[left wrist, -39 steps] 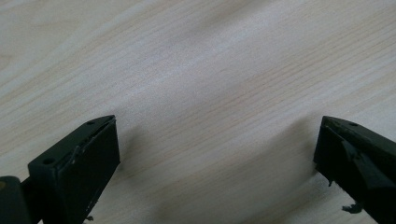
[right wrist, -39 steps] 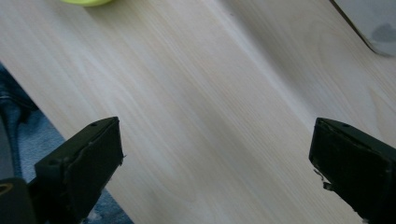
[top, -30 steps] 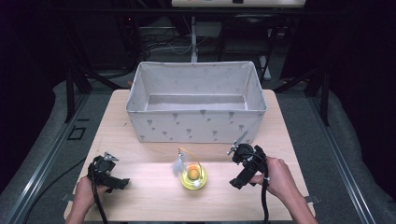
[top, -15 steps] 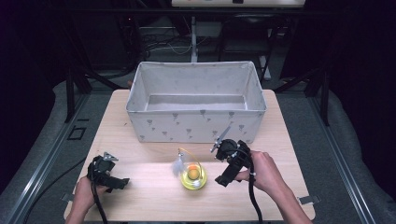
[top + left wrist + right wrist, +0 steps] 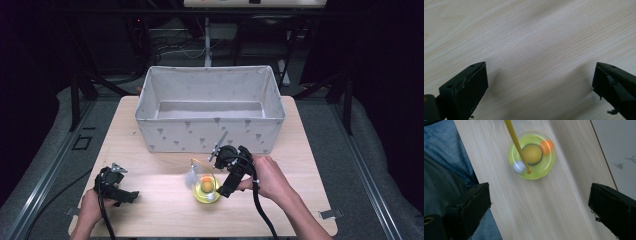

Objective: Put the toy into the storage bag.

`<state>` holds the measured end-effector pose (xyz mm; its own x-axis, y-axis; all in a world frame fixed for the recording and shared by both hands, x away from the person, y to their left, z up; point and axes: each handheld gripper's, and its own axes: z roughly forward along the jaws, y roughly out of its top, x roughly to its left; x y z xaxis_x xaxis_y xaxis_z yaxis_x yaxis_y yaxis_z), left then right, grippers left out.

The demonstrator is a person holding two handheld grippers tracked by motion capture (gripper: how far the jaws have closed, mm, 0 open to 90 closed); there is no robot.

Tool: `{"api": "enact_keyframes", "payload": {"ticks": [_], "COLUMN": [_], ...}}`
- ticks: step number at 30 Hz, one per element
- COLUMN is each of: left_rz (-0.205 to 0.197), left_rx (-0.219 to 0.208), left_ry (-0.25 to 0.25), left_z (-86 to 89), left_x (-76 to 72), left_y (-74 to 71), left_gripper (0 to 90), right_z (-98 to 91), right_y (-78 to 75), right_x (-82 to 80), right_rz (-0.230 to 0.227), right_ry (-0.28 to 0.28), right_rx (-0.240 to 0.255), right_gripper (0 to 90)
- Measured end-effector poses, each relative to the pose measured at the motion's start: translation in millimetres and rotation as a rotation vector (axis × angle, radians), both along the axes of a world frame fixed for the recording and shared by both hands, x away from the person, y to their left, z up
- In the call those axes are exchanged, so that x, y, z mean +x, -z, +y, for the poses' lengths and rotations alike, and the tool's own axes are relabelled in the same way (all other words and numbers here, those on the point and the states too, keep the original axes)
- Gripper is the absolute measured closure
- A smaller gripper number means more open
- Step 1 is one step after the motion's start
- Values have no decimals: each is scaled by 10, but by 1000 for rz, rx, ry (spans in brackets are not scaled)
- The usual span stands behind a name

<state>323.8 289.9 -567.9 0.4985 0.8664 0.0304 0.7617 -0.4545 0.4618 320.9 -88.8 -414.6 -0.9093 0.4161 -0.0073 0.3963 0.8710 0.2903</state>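
dark stands, cables and black framing ring the pale wooden table (image 5: 165,200) you are working at, and a grey fabric bin (image 5: 210,135) with a small printed pattern sits at its far half, open side up.

near the front middle of the table lies a yellow-green cat toy (image 5: 206,189), a round translucent disc with a small orange ball in its track, a thin yellow wand rising from its centre and a white feather tuft at its left side. in your right gripper view the toy (image 5: 532,155) sits ahead of the jaws and somewhat blurred: the disc has a yellow hub, an orange ball and a white ball in the ring, and the yellow wand crosses over it toward the top of that view.

your right gripper (image 5: 226,189) is tilted down right beside the toy's right edge, with your right hand (image 5: 267,177) behind it; whether it touches the disc cannot be told. its jaws stand wide apart with nothing between them but bare wood, and the toy lies beyond their tips.

your left gripper (image 5: 131,196) rests low at the table's front left corner, well apart from the toy, held in your left hand (image 5: 92,207). its jaws are also spread wide, over bare wood grain.
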Motion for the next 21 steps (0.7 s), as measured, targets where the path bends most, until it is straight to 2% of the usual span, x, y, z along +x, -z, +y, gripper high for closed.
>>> {"api": "enact_keyframes", "payload": {"ticks": [5,7,8,10,13,14,15,16,17,18,20,21], "left_rz": [2,4,5,6,10,12,12,14,14,16,18,19], "left_rx": [0,0,0,-1,0,1,1,2,2,3,5,4], "left_ry": [2,3,4,5,5,7,7,9,9,9,10,11], "left_z": [2,3,4,3,-1,-1,-1,-2,-2,-4,-6,-7], "left_x": [1,2,3,4,4,5,5,7,7,7,6,6], "left_y": [2,3,4,5,11,12,12,14,14,18,19,19], "left_gripper": [2,2,2,2,2,2,2,2,2,2,3,3], "right_z": [147,199,245,268,327,354,354,387,387,411,423,435], "right_y": [-81,-113,-137,-145,-168,-173,-173,-170,-170,-160,-151,-145], "right_x": [16,24,30,34,59,72,72,79,79,89,92,99], "right_rz": [-6,-7,-15,-14,-16,-13,-13,-20,-20,-24,-24,-26], "right_ry": [-37,-52,-62,-68,-79,-88,-88,-95,-95,-106,-106,-109], "right_rx": [-21,-29,-26,-28,-42,-52,-52,-74,-74,-86,-93,-106], "right_gripper": [53,86,135,142,259,329,329,387,387,483,492,524]}}
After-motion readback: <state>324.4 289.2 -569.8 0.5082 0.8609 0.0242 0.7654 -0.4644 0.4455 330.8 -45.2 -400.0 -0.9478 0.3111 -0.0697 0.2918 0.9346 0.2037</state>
